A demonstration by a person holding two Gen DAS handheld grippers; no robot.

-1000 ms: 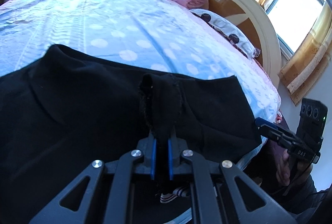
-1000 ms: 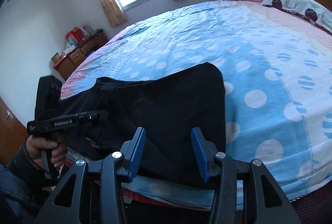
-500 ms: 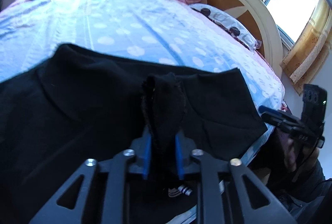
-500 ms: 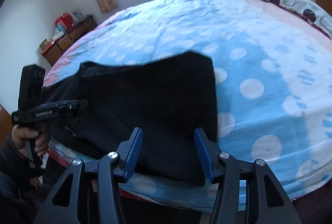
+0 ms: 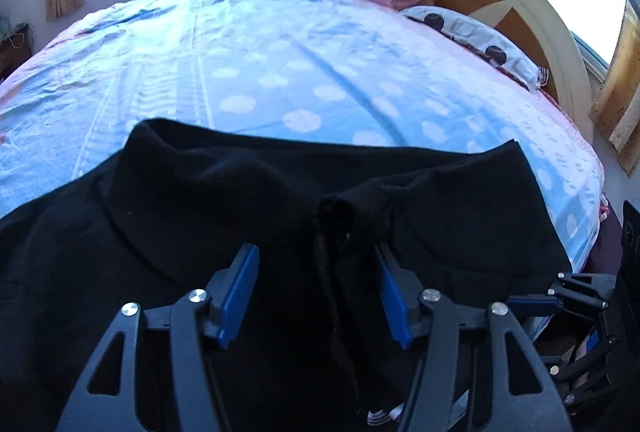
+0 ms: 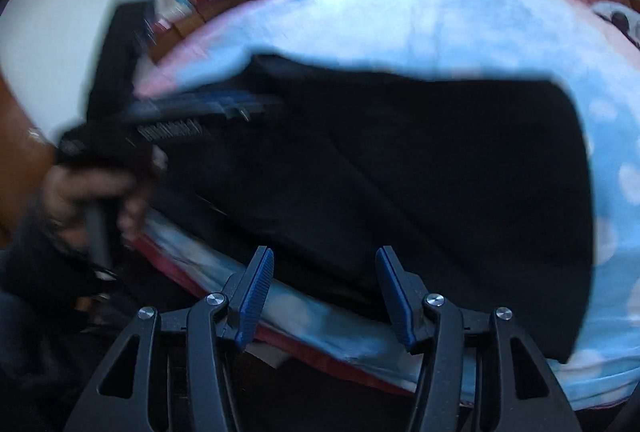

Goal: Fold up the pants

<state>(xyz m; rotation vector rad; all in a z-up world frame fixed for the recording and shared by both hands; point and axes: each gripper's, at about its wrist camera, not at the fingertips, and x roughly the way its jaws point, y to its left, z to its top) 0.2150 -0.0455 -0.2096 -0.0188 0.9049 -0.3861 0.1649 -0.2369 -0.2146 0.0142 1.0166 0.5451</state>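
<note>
Sunlit bedroom around me; my left tool [image 5: 316, 292] has just been spreading its jaws and let go the bunched fold of the pants [image 5: 248, 216], which sits loose between the blue pads, so that fold looks laid; my right tool [image 6: 324, 292], spread and empty, has dropped toward the near edge; one black pair on one dotted bed [image 5: 280, 72], two tools, two pillows.
</note>
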